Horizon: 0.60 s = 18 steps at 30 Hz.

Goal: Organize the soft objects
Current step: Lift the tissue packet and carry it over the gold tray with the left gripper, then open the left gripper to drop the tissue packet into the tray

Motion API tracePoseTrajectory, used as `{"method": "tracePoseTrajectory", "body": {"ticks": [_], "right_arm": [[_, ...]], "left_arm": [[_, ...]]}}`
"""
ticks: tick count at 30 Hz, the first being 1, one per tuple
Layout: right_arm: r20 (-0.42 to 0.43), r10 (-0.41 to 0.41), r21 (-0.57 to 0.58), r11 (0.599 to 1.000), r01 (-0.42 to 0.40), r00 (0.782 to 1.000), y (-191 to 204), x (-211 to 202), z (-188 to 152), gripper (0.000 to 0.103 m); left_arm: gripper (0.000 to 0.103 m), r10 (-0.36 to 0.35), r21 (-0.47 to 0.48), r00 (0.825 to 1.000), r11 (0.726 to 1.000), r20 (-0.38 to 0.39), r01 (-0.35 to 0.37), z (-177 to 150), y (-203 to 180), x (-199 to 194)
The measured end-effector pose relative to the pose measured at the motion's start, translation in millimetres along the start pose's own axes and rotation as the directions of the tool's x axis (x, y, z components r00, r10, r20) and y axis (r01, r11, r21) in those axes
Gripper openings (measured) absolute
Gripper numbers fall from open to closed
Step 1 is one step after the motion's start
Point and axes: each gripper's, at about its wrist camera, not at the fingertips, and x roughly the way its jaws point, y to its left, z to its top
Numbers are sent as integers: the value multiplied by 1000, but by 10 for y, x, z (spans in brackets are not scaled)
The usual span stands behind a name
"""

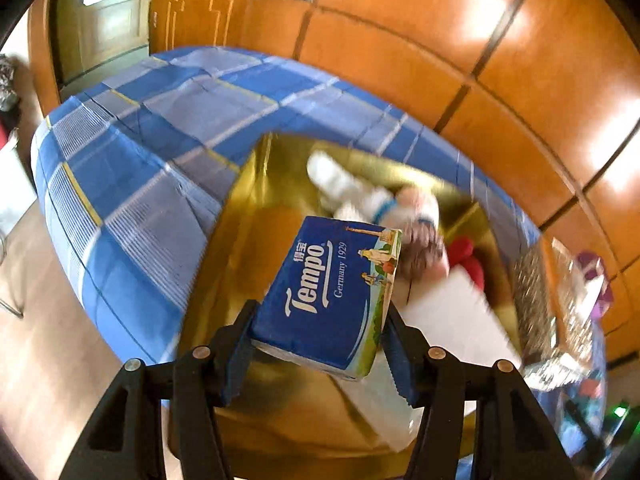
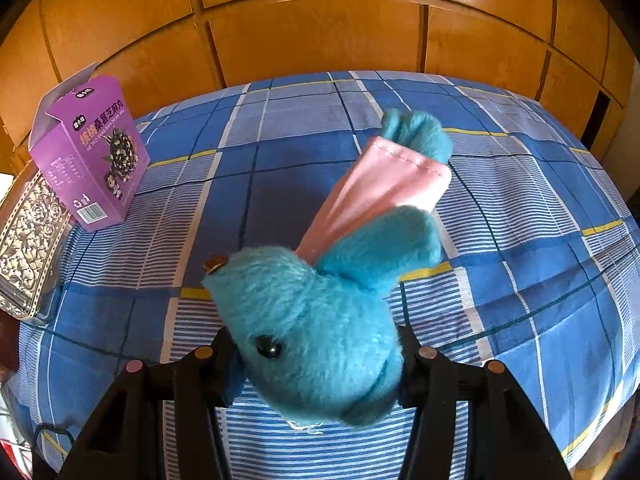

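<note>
My left gripper (image 1: 318,344) is shut on a blue Tempo tissue pack (image 1: 328,296) and holds it above a gold box (image 1: 256,208) on the bed. Inside the box lie a white and pink soft doll (image 1: 376,200), a red soft item (image 1: 466,258) and a white flat pack (image 1: 448,312). My right gripper (image 2: 316,354) is shut on the head of a blue plush toy (image 2: 320,328) in a pink cloth garment (image 2: 384,188), held above the blue checked bedsheet (image 2: 520,240).
A purple carton (image 2: 90,160) stands at the bed's left edge beside a silver patterned box (image 2: 26,248). Orange wooden wall panels (image 2: 320,20) run behind the bed. In the left wrist view the bed edge and floor (image 1: 36,340) lie to the left.
</note>
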Motion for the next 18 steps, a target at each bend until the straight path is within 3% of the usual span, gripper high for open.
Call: {"method": "tracePoseTrajectory", "body": {"ticks": [5, 8, 10, 18], "right_arm": [[-9, -8, -1, 1000, 8, 1000, 9, 6, 1, 55], [-12, -13, 2, 1000, 13, 1000, 15, 11, 6, 55], [-14, -14, 3, 1000, 14, 1000, 19, 14, 10, 55], [-46, -9, 6, 1000, 9, 999, 19, 39, 74, 53]], "left_arm": [[64, 58, 27, 998, 998, -8, -58, -149, -64, 147], [76, 110, 71, 993, 991, 42, -112, -204, -119, 87], [76, 125, 98, 989, 986, 82, -133, -235, -155, 15], [77, 108, 160, 983, 978, 152, -132, -239, -326, -208]]}}
